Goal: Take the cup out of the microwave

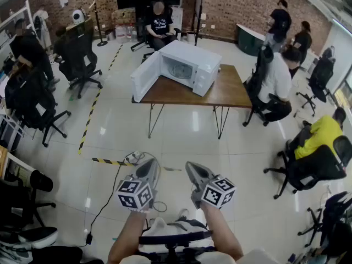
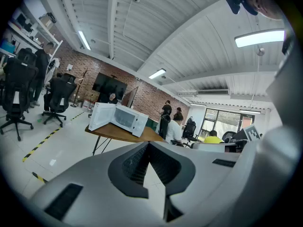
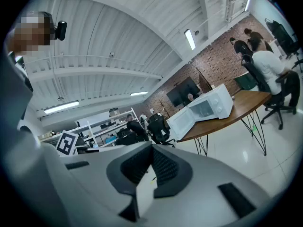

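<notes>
A white microwave (image 1: pixel 190 65), door swung open, sits on a wooden table (image 1: pixel 231 92) ringed by seated people (image 1: pixel 275 81) and office chairs (image 1: pixel 77 59); any cup inside is too small to make out. Striped floor tape (image 1: pixel 91 114) crosses the tiles between. Well short of the table, the left gripper (image 1: pixel 152 161) and right gripper (image 1: pixel 190 167) hang empty, jaws closed.

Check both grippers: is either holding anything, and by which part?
Nothing is held. The left gripper and right gripper are both shut and empty, far from the open microwave.
</notes>
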